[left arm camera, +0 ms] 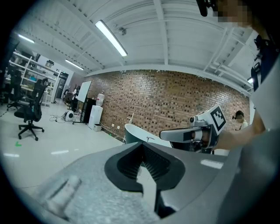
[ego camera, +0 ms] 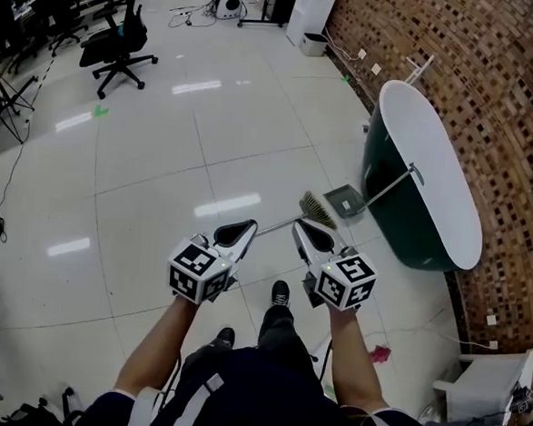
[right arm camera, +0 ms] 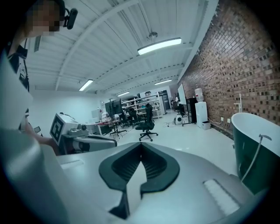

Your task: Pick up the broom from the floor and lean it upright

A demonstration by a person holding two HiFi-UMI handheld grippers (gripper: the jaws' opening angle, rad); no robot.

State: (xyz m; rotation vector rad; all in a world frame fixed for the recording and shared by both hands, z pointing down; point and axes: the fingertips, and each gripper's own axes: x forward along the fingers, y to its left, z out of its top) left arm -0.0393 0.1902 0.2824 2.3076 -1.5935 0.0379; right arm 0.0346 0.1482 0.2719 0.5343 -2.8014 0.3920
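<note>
The broom lies on the white tiled floor, its tan bristles near the bathtub and its thin handle running left behind my gripper tips. In the head view my left gripper and right gripper are held side by side above the handle, a little short of the bristles. Both are shut with nothing in them. The left gripper view shows its own jaws closed, with the right gripper beside them. In the right gripper view the jaws are closed too. No broom shows in either gripper view.
A dark green bathtub stands against the brick wall at right. A grey dustpan sits by the bristles, its long handle leaning on the tub. A black office chair is far left. A white stool and a pink scrap are near right.
</note>
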